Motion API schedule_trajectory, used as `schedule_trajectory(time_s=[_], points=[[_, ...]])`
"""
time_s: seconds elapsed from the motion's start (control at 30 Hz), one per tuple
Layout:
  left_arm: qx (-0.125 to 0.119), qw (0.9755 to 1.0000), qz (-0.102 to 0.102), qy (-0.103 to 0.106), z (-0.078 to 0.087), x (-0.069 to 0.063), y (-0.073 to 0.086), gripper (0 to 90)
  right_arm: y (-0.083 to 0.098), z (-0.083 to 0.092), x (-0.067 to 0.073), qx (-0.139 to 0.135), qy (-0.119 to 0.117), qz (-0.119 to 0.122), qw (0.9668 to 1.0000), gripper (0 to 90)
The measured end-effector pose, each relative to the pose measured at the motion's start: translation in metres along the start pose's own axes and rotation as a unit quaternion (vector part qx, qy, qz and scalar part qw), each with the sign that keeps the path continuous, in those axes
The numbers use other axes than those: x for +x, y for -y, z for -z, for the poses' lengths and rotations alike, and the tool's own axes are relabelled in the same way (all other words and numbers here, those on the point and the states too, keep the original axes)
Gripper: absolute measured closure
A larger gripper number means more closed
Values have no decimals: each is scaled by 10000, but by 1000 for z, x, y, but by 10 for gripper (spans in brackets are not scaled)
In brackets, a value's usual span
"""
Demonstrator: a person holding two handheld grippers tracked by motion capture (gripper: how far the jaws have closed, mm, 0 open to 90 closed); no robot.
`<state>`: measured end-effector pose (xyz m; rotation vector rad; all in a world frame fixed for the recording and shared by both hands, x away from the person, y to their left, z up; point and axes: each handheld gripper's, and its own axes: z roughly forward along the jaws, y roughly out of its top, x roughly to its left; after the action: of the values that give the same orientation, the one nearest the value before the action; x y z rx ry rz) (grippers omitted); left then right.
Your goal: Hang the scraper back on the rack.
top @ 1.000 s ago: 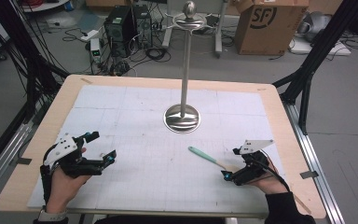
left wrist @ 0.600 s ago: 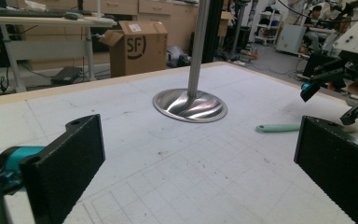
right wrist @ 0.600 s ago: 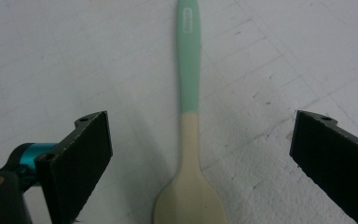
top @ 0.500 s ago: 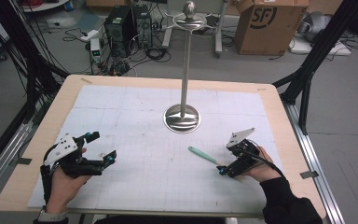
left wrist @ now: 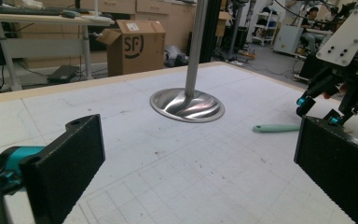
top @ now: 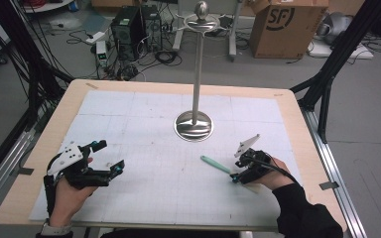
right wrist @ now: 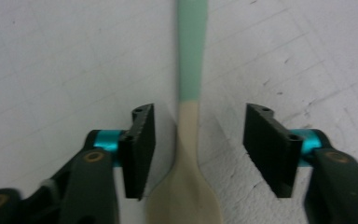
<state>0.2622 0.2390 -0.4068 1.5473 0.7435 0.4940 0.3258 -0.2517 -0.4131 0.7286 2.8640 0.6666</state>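
Right gripper view: our right gripper [right wrist: 198, 149] straddles the spoon [right wrist: 189, 140] (green handle, cream bowl end), jaws just been closing, half-narrowed w/ gaps both sides, pads not pressing yet. High view: spoon [top: 215, 164] lies flat near the desk's right-front area, before the metal stand [top: 194, 124]. Left gripper [top: 104, 161] sits near the left-front corner, jaws wide, nothing between.

The table [top: 287, 106] is seen from above and behind by the high view, facing forward and down. The metal stand [left wrist: 189, 100] is viewed low across the table surface from the left gripper view, shared with the high view. The spoon [right wrist: 189, 140] is framed closely, straight down, between 2 jaws.
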Motion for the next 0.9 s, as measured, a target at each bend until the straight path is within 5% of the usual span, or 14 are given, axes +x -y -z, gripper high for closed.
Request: schedule_trajectory(time_s=[0.2, 0.53, 0.9], points=[[2, 10000, -1, 10, 0, 1, 0, 22, -9, -4, 3, 392, -28, 38, 9992, 578], [40, 10000, -37, -1, 0, 1, 2, 23, -17, -7, 1, 675, -107, 148, 9976, 649], [14, 9998, -111, 187, -1, -2, 2, 22, -26, -10, 1, 978, -131, -60, 9951, 748]])
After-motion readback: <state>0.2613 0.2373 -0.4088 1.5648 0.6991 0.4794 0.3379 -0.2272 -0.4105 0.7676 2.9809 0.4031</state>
